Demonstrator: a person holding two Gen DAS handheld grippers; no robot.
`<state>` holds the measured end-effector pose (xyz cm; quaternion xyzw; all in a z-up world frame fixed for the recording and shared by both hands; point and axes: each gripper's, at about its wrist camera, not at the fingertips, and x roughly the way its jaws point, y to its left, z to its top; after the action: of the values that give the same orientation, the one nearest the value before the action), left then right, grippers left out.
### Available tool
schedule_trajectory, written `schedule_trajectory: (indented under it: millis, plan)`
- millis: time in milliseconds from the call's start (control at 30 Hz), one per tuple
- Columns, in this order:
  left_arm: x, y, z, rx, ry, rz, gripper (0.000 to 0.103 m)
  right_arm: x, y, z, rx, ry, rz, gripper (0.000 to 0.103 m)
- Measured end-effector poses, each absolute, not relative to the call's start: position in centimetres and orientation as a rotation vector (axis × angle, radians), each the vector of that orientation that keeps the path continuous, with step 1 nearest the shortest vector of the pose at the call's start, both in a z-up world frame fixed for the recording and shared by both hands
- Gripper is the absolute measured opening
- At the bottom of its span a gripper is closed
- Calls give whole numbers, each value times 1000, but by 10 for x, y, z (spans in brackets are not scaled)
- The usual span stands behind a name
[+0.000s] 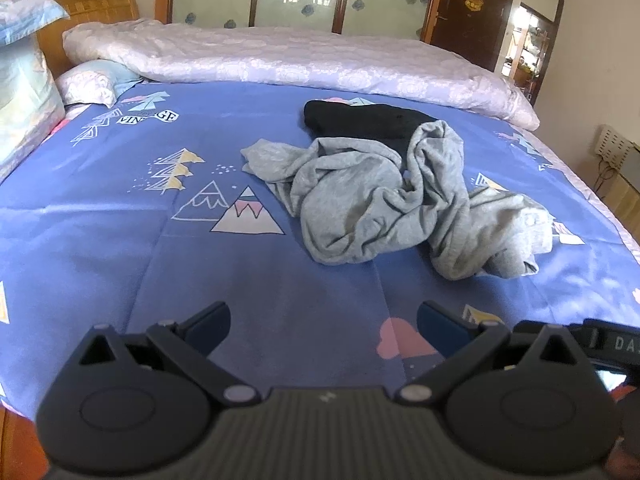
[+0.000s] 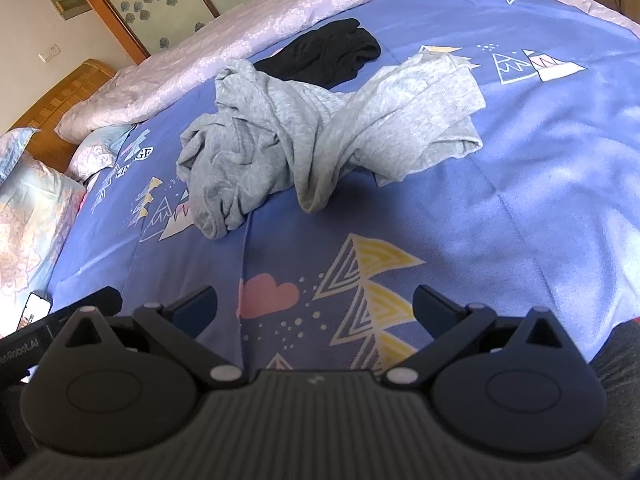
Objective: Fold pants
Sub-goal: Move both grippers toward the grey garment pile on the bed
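The grey pants (image 1: 384,196) lie crumpled and twisted on the blue sheet (image 1: 120,248), a little right of centre in the left wrist view and in the upper middle of the right wrist view (image 2: 304,132). They are bunched into folds, with one end trailing toward the right edge of the left view. Just behind them, touching their far side, sits a black garment (image 1: 360,122), also in a heap; in the right view it shows at top centre (image 2: 324,58).

The left gripper (image 1: 324,328) fills the bottom of its frame, jaws spread wide with nothing between them, held over bare sheet near a pink cloud print (image 1: 400,338). It is well apart from the pants. The right gripper (image 2: 316,306) is likewise spread and empty at the bottom of its frame, above a yellow tree print (image 2: 376,288), clear of the cloth.

A pale lilac quilt (image 1: 280,54) is rolled along the far side of the bed, across the top of the left view. Pillows (image 1: 24,92) stack at the upper left, against a wooden headboard (image 1: 92,12).
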<state>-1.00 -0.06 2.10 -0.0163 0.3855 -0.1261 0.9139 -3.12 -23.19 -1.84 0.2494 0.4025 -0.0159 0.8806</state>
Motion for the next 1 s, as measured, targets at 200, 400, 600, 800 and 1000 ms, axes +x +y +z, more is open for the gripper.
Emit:
schedule_trajectory:
  millis: [200,400,600,800,1000]
  plan:
    - [-11,-3,22,-19,786,-273,103,-32,-233,-18,519,829,-40,103]
    - [-10,-3,20,-20,791,-274,103,-33,-233,-16,510,814,-42,103]
    - [-10,-3,20,-21,792,-278,103,-33,-233,-14,501,800,-39,103]
    - [-8,-2,16,-29,814,-277,103,-32,-233,-15,509,805,-35,103]
    - [-8,-2,16,-27,810,-277,103,-32,-232,-15,502,804,-30,100]
